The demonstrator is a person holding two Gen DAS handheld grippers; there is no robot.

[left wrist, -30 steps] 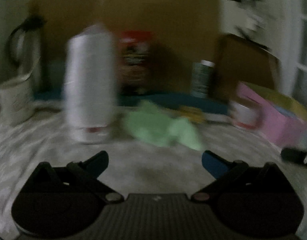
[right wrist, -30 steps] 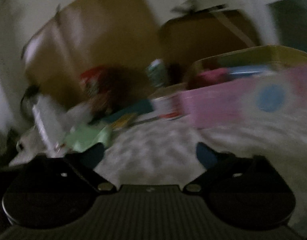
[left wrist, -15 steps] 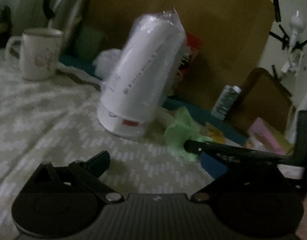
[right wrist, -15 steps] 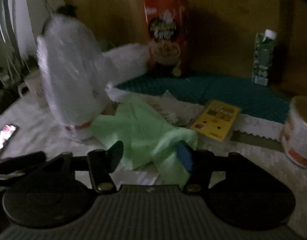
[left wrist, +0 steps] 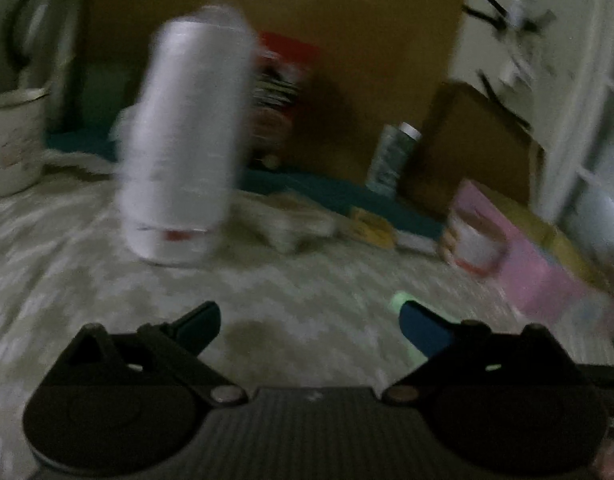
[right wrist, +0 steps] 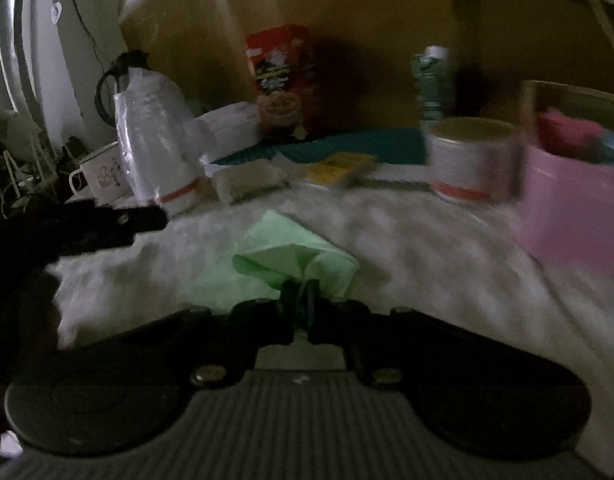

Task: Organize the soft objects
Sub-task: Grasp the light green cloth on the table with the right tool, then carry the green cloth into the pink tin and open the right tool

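My right gripper (right wrist: 301,290) is shut on a light green cloth (right wrist: 295,260), which bunches just past the fingertips and hangs over the patterned tablecloth (right wrist: 407,240). A sliver of the same green cloth (left wrist: 399,302) shows by my left gripper's right finger. My left gripper (left wrist: 309,322) is open and empty, low over the tablecloth (left wrist: 267,304); in the right wrist view one of its black fingers (right wrist: 143,220) shows at the left. A pink box (right wrist: 575,208) with soft items inside stands at the right.
A white plastic-wrapped roll (left wrist: 183,140) stands ahead left of my left gripper. Behind are a mug (left wrist: 11,140), kettle (left wrist: 47,40), red cereal box (right wrist: 279,80), small beige pad (right wrist: 247,180), yellow packet (right wrist: 339,168), white tub (right wrist: 467,156), green carton (right wrist: 431,80) and cardboard wall.
My right gripper has closed on the green cloth and drawn it toward the table's front, away from the white roll. My left gripper has swung back and stays open.
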